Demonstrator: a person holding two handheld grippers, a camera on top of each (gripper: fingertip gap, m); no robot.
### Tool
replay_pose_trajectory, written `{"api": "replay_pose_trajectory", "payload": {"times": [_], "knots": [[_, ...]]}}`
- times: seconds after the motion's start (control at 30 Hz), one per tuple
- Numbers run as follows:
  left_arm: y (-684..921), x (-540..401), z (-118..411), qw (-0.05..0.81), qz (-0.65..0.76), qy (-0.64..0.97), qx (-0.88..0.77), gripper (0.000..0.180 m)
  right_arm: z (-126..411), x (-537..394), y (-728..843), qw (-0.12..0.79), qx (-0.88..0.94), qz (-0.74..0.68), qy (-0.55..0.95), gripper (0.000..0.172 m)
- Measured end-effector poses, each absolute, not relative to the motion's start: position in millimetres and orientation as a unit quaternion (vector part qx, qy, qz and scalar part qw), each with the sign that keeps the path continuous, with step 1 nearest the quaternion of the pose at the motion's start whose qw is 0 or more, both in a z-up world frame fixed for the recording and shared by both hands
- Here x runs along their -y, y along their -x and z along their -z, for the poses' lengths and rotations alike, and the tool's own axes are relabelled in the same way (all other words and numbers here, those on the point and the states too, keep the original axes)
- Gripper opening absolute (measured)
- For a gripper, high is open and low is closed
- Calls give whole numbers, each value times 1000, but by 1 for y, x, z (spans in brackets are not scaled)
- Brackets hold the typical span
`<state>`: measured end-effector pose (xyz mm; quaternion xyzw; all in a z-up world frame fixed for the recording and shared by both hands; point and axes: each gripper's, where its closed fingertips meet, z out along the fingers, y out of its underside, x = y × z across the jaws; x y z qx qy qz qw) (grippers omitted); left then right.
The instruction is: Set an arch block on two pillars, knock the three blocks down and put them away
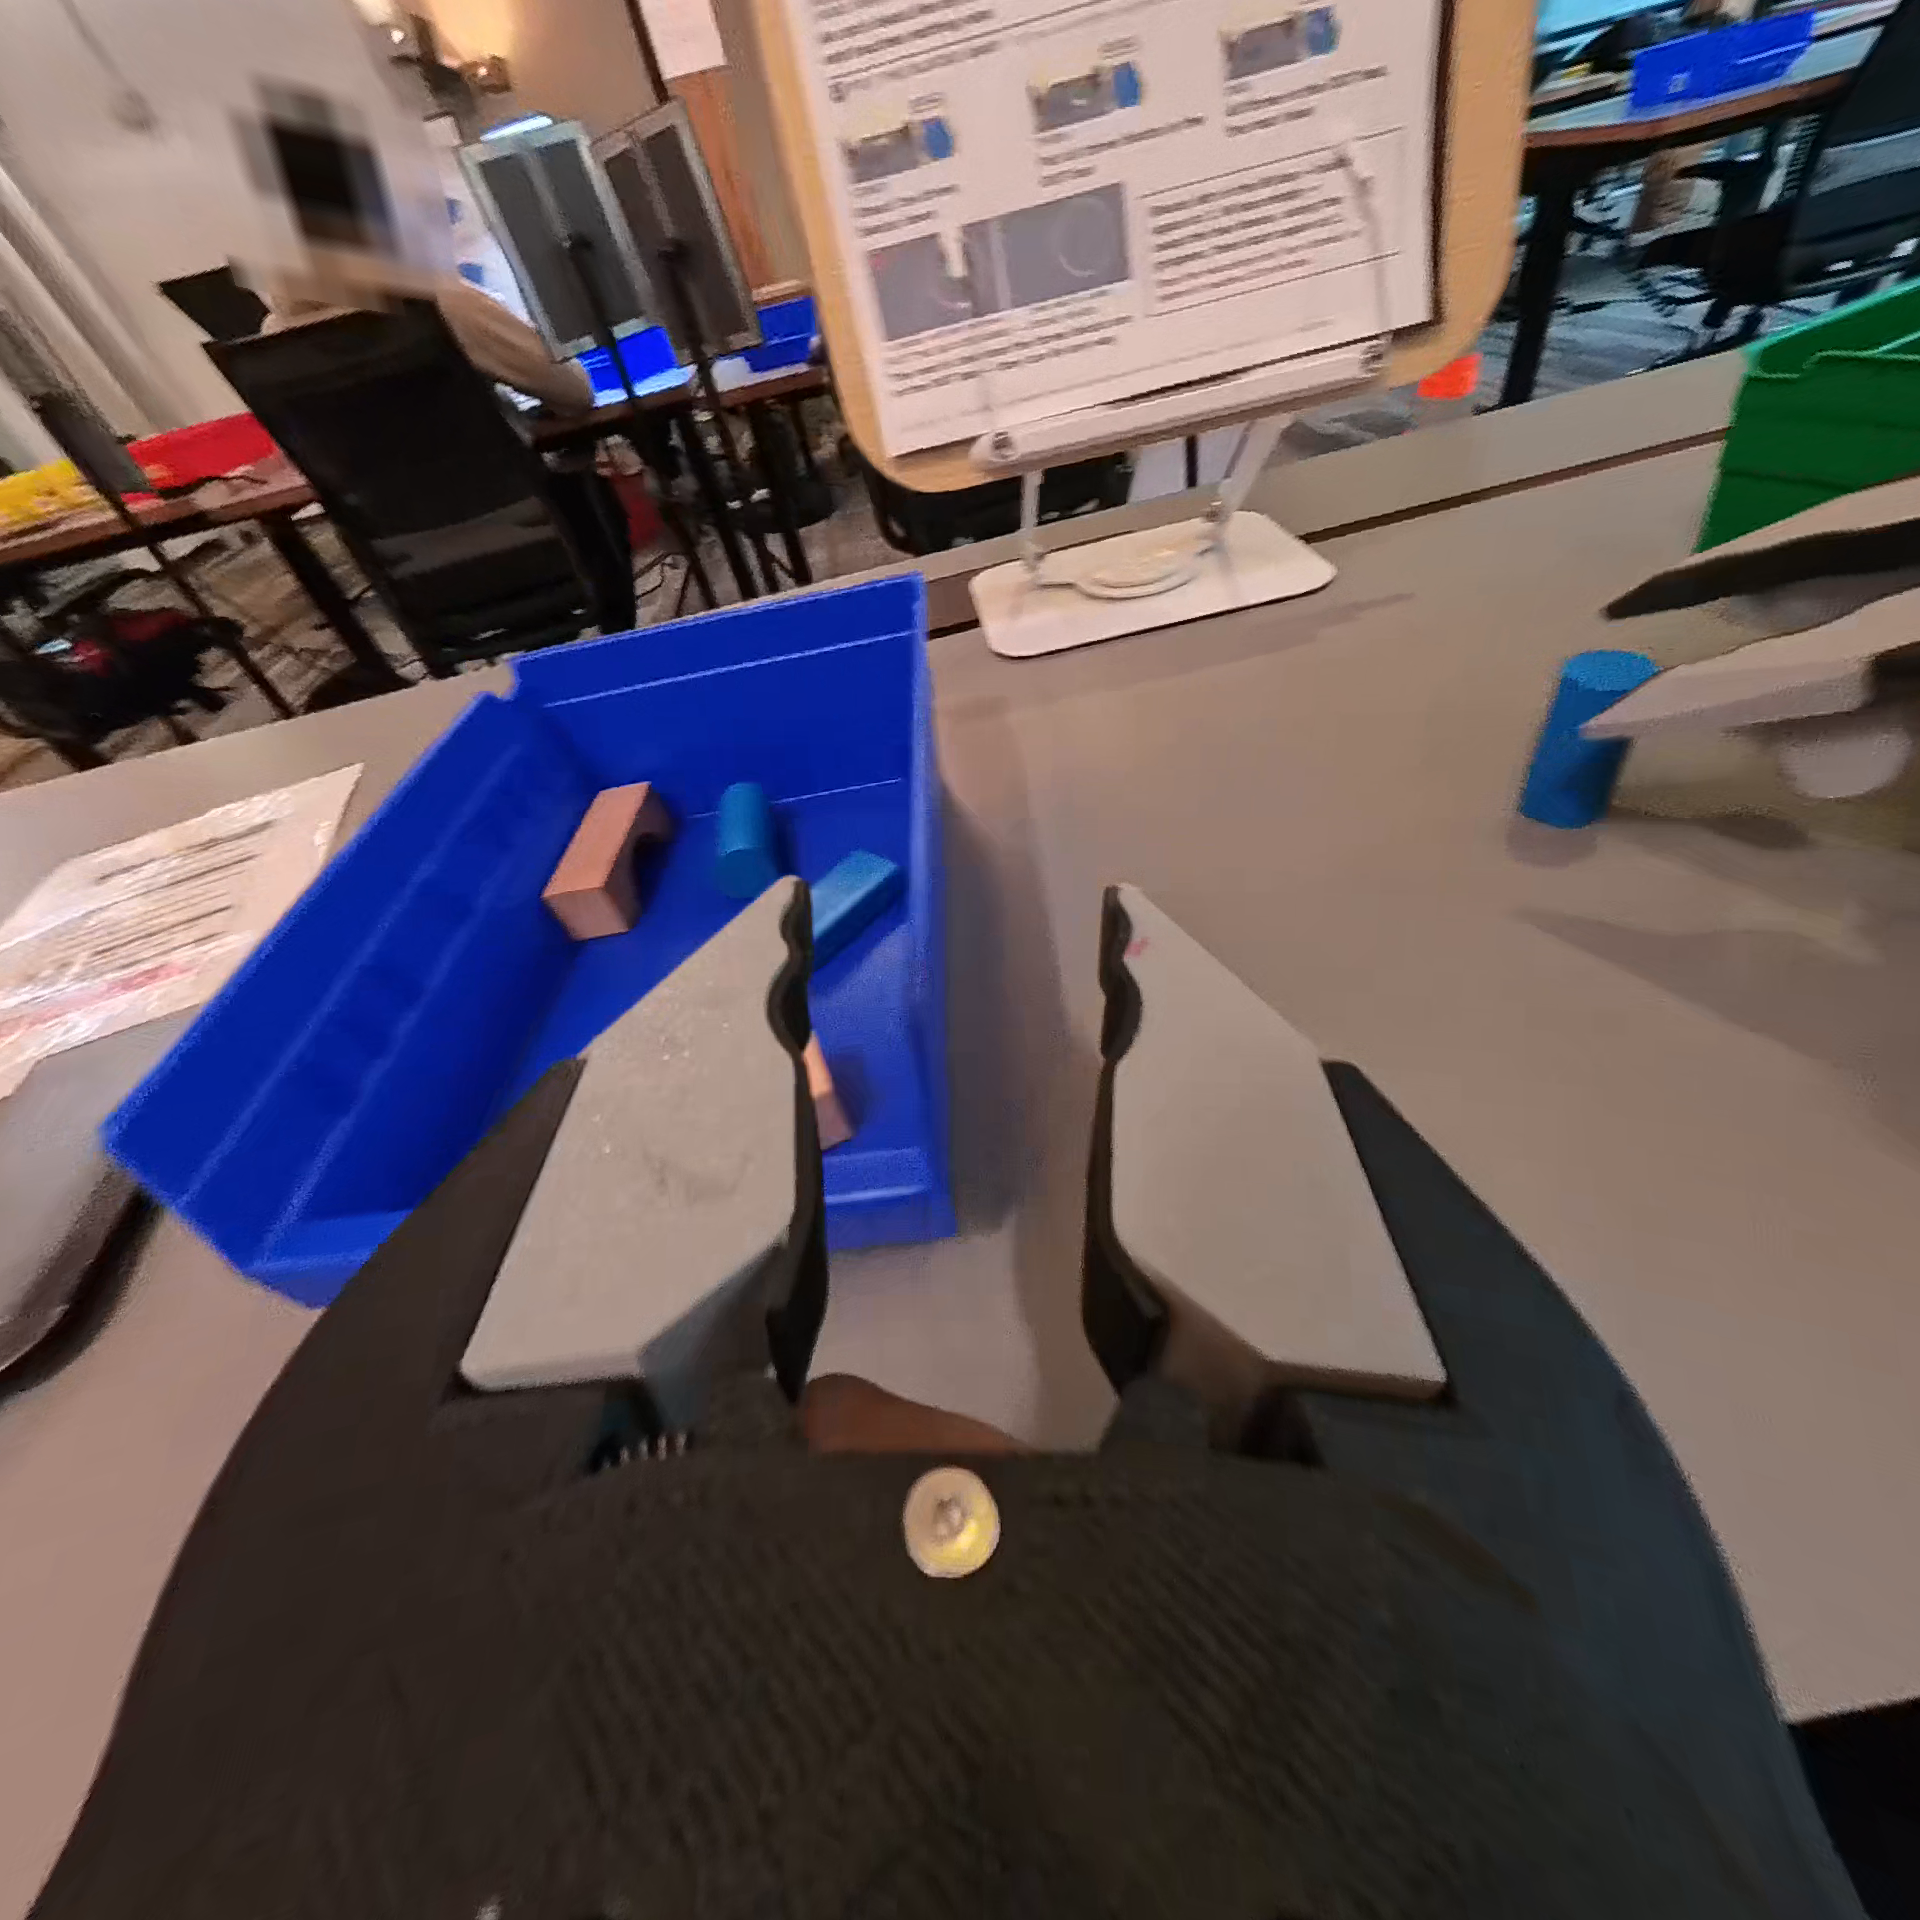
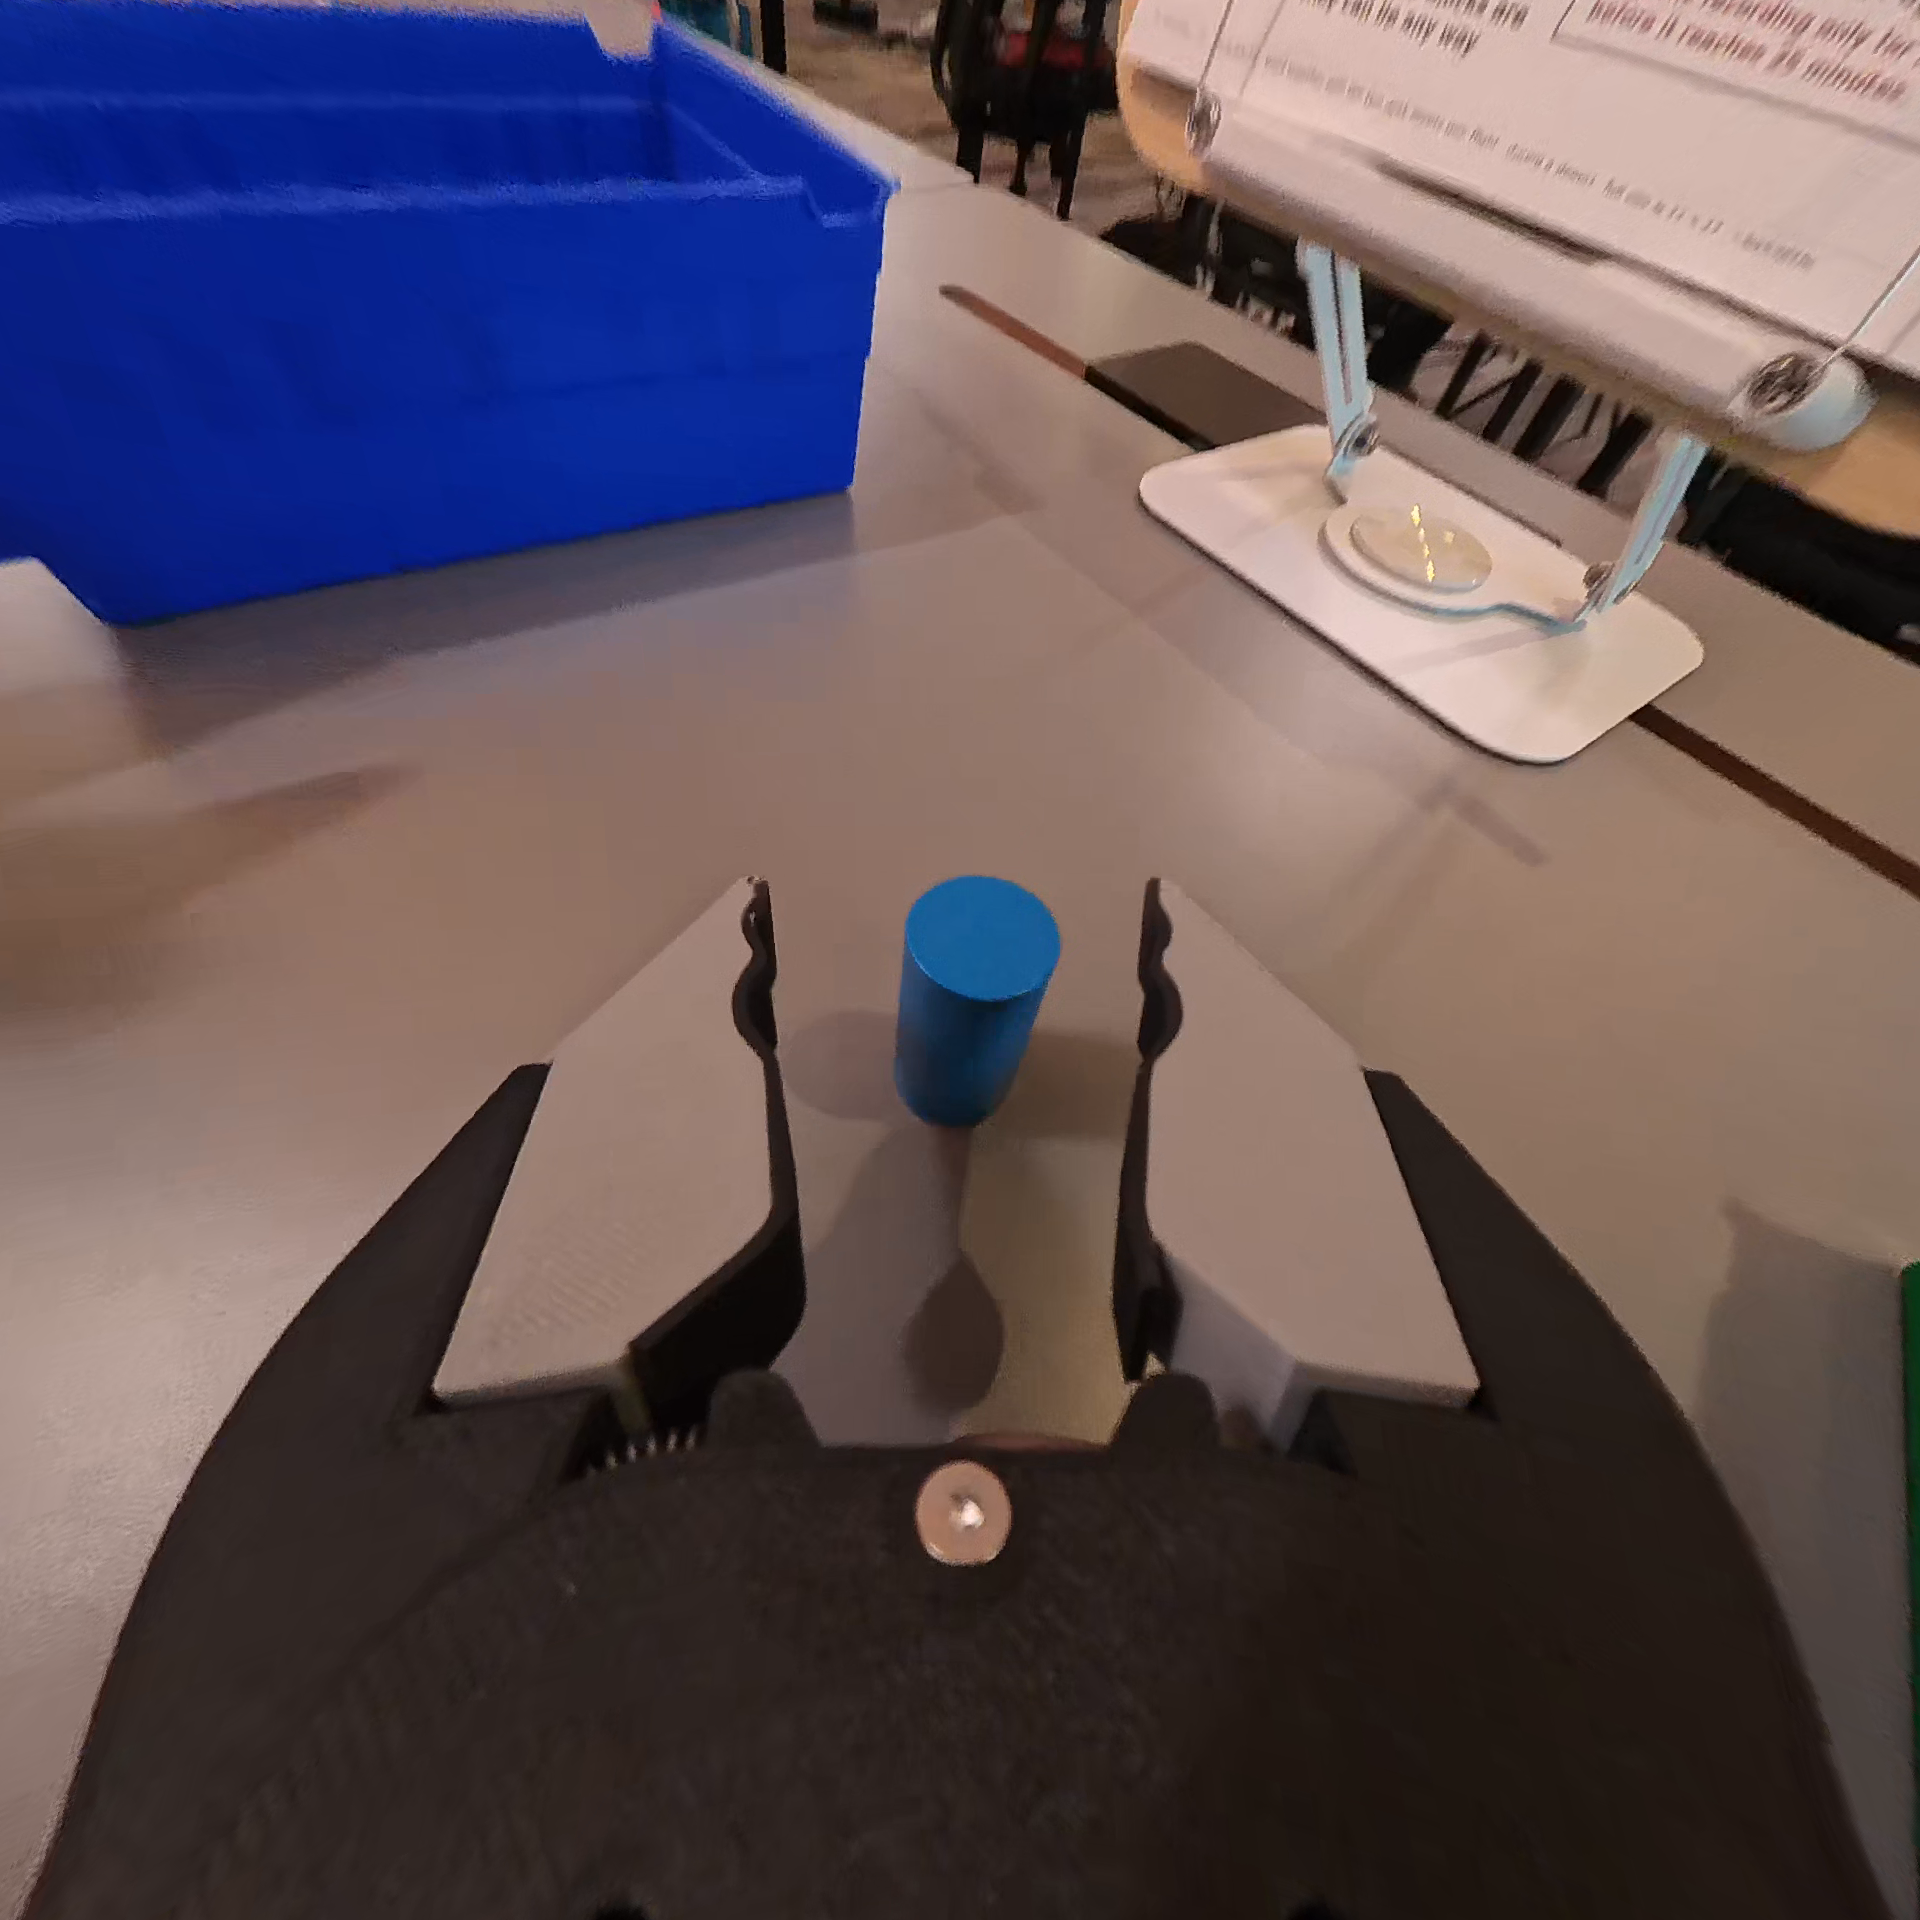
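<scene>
Grey tabletop (image 2: pixel 1195 831) is stretching across a busy workshop, carrying a blue bin (image 1: pixel 582 1039) toward its left side and a white document stand (image 2: pixel 1455 613) near its far edge. One blue cylinder pillar (image 2: pixel 971 1003) is standing upright on the open middle of the table, between the spread fingers of the right gripper (image 2: pixel 956 966), whose pads are sitting clear of it on both sides, gripping nothing. The left gripper (image 1: pixel 951 956) is hanging open and empty over the bin's right wall. Inside the bin a brown arch block (image 1: pixel 608 857), a second blue cylinder (image 1: pixel 746 836), a blue rectangular block (image 1: pixel 852 899) and another brown piece (image 1: pixel 826 1101) are lying loose. Judging by this, building is only starting: one pillar is placed, while a second pillar, the arch, the knocking down and the tidying are remaining. Bare table is lying around the pillar, giving room for its partner.
</scene>
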<state>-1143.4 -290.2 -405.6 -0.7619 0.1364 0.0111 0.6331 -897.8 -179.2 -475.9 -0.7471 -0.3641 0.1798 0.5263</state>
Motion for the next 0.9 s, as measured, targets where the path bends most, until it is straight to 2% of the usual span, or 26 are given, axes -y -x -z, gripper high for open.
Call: {"api": "replay_pose_trajectory", "payload": {"times": [0.17, 0.37, 0.4, 0.8, 0.87, 0.9], "knots": [[1197, 283, 435, 579, -69, 806, -100, 51, 450, 178, 888, 580, 338, -181, 719, 67], [1192, 265, 478, 525, -47, 842, -110, 2, 448, 173, 881, 587, 316, -184, 723, 63], [1187, 263, 481, 523, -41, 844, -115, 0, 448, 173, 881, 586, 316, -184, 723, 63], [1127, 230, 463, 545, -6, 822, -162, 0, 449, 175, 884, 587, 327, -172, 721, 62], [1130, 215, 441, 565, -3, 810, -158, 15, 448, 175, 882, 590, 325, -171, 719, 61], [1134, 205, 430, 572, 4, 806, -152, 16, 449, 174, 882, 589, 324, -172, 720, 61]]}}
